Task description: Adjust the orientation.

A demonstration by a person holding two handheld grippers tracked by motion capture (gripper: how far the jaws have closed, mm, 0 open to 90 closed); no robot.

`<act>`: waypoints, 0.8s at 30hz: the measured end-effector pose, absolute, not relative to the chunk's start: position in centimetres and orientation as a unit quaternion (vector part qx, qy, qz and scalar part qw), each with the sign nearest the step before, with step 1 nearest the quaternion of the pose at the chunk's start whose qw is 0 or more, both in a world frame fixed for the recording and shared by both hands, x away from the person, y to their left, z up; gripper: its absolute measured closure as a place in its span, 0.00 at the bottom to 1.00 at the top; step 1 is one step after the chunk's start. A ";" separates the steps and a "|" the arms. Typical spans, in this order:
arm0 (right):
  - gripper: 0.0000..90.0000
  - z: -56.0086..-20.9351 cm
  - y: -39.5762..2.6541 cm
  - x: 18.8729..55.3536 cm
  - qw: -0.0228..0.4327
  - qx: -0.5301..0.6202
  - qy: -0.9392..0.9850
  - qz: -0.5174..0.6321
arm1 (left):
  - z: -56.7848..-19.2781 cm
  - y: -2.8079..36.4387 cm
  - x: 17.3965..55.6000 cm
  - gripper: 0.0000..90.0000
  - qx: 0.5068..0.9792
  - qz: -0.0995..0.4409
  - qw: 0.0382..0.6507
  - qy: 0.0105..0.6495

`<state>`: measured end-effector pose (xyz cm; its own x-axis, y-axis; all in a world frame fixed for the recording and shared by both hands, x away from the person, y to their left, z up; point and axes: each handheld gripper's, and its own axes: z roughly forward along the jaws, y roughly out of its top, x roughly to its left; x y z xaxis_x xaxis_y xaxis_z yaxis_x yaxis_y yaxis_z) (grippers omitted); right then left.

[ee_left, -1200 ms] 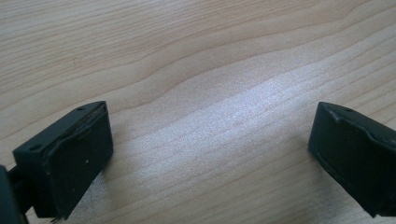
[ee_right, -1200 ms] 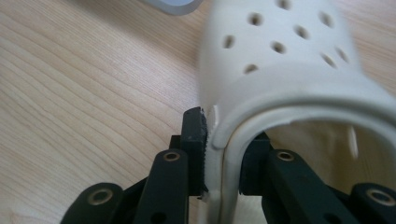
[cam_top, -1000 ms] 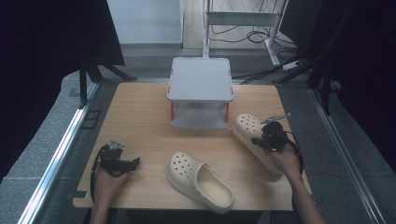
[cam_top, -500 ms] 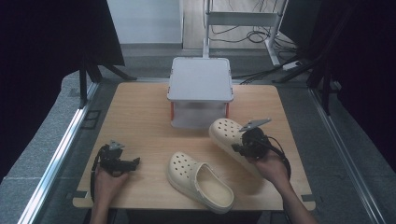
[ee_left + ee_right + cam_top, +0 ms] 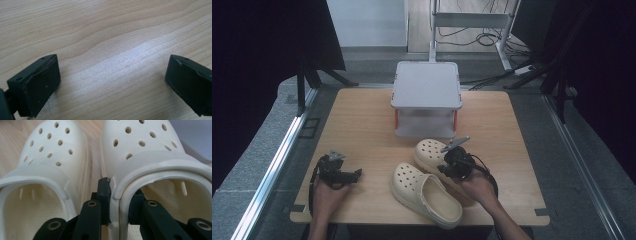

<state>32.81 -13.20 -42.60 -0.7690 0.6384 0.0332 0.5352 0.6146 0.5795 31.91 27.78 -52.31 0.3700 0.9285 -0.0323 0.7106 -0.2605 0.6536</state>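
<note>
Since a second ago my right hand-held gripper (image 5: 451, 162), clamped on the side wall of one cream clog (image 5: 430, 152), has dragged it from centre right to just beside its mate (image 5: 426, 194) at lower centre, so pairing looks nearly done; my left hand-held gripper (image 5: 343, 172) rests wide open and empty on the table (image 5: 357, 120).

Even soft light, dark surroundings

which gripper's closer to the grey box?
Right. The right gripper sits just in front of the grey box, shut on a clog. The left gripper rests open by the table's near-left corner, farther off.
</note>
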 end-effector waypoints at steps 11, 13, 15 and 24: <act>0.84 -44.8 -12.0 33.3 0.049 0.309 0.902 0.297 | -52.3 27.8 31.9 0.00 0.772 0.183 0.298 0.531; 0.80 -44.7 -12.2 33.3 0.052 0.304 0.903 0.300 | -52.3 27.8 31.9 0.00 0.772 0.183 0.298 0.531; 0.75 -44.3 -12.6 33.3 0.047 0.299 0.901 0.312 | -52.3 27.8 31.9 0.00 0.772 0.183 0.298 0.531; 0.51 -41.9 -15.3 32.6 0.056 0.293 0.898 0.324 | -52.3 27.8 31.9 0.00 0.772 0.183 0.297 0.530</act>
